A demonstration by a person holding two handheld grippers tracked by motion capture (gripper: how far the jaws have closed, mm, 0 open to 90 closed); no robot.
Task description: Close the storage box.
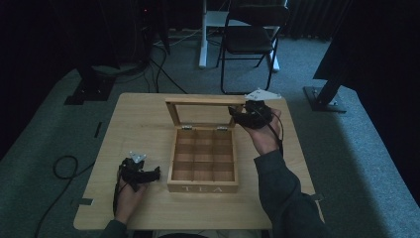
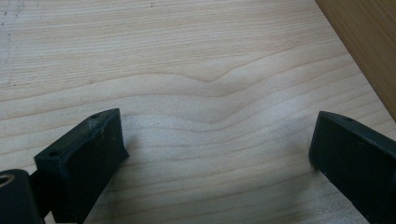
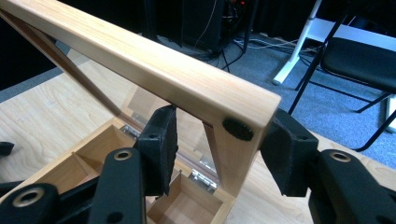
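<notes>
A wooden tea box (image 1: 203,187) marked TEA stands mid-table, its compartments (image 3: 88,156) bare. The glass-paned lid (image 1: 205,101) stands up, tilted back. My right gripper (image 1: 236,113) is at the lid's right top corner. In the right gripper view the lid's frame (image 3: 154,70) runs between the jaws of the right gripper (image 3: 219,149): one pad (image 3: 285,149) lies against its outer face, and a small gap shows at the other pad (image 3: 161,144). My left gripper (image 1: 157,172) rests low on the table left of the box, and the left gripper (image 2: 217,149) is open over bare wood.
The light wooden table (image 1: 133,119) has free surface left of and behind the box. The box's side wall (image 2: 369,46) lies close to the right of my left gripper. A black folding chair (image 1: 250,39) and cables on the carpet lie beyond the table.
</notes>
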